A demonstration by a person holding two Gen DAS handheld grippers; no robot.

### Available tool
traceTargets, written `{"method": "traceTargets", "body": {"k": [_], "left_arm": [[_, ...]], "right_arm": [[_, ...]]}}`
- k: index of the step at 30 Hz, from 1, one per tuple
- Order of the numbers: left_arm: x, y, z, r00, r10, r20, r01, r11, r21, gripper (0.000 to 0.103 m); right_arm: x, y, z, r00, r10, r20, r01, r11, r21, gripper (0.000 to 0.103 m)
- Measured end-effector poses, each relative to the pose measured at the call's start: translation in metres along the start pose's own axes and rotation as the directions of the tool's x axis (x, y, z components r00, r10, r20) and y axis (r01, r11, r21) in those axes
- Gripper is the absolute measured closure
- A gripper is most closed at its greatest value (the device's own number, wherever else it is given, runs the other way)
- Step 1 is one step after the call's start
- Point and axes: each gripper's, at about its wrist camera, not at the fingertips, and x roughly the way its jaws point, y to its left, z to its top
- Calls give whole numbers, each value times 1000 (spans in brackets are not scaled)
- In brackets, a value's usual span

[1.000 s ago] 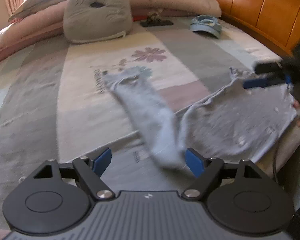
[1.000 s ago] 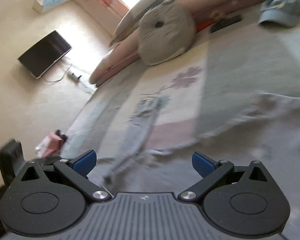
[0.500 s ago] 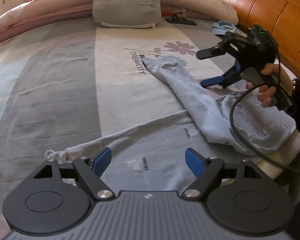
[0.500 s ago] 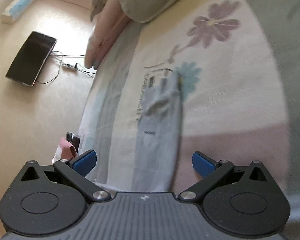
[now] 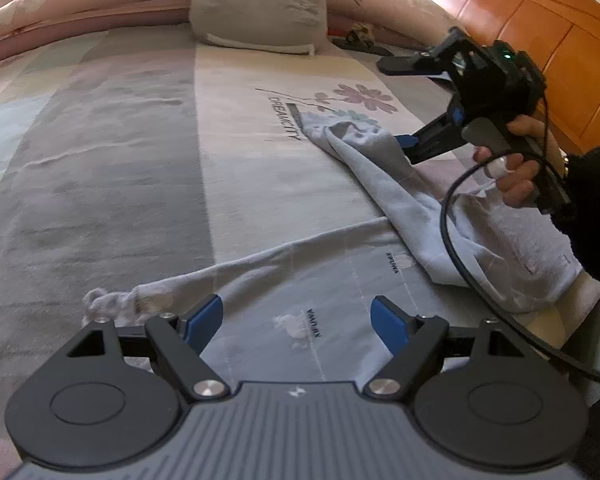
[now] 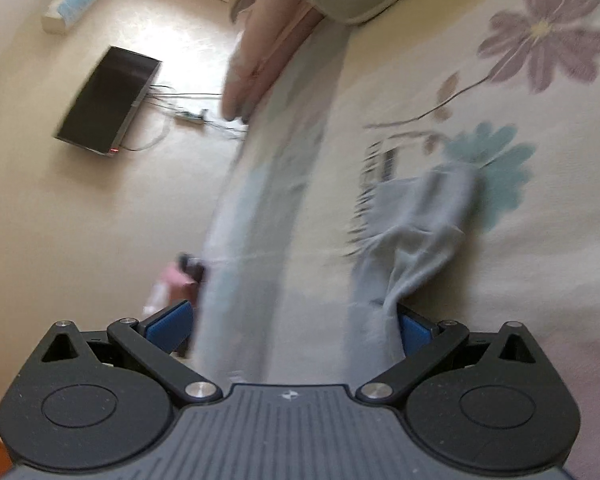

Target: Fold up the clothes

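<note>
A pale grey-blue garment (image 5: 380,264) lies spread on the striped bedspread (image 5: 112,140). One long part runs up to a cuff (image 5: 340,132) by the flower print, and another ends in a bunched cuff (image 5: 108,300) at the lower left. My left gripper (image 5: 296,320) hovers open just above the near part of the garment, holding nothing. A hand holds my right gripper (image 5: 392,104) open at the far cuff, its lower finger against the cloth. In the right wrist view the garment (image 6: 420,220) runs between the fingers of my right gripper (image 6: 292,326), draped over the right pad.
A grey cat-face cushion (image 5: 256,4) and pink bedding (image 5: 80,20) lie at the far end. The wooden headboard (image 5: 540,40) stands at the right. A black cable (image 5: 460,260) hangs over the garment. Beyond the bed's edge is a dark screen (image 6: 104,100).
The right gripper has travelled along the far part of the garment to its cuff. The left gripper has shifted left over the near part. Both stayed open.
</note>
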Motion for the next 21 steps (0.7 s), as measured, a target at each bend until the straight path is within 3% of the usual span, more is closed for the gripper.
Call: {"method": "traceTargets", "body": {"k": [11,21], "left_arm": [[-34,12,-13,998,20,51,-17,998,-59,20],[-57,20,-27,997,20,80,-12,995,-99,19]], "right_arm": [[18,50,-22,993,90,-71,-93,994,-52,0],[38,105,-47,983,119,-140,-136,983,-119,0]]}}
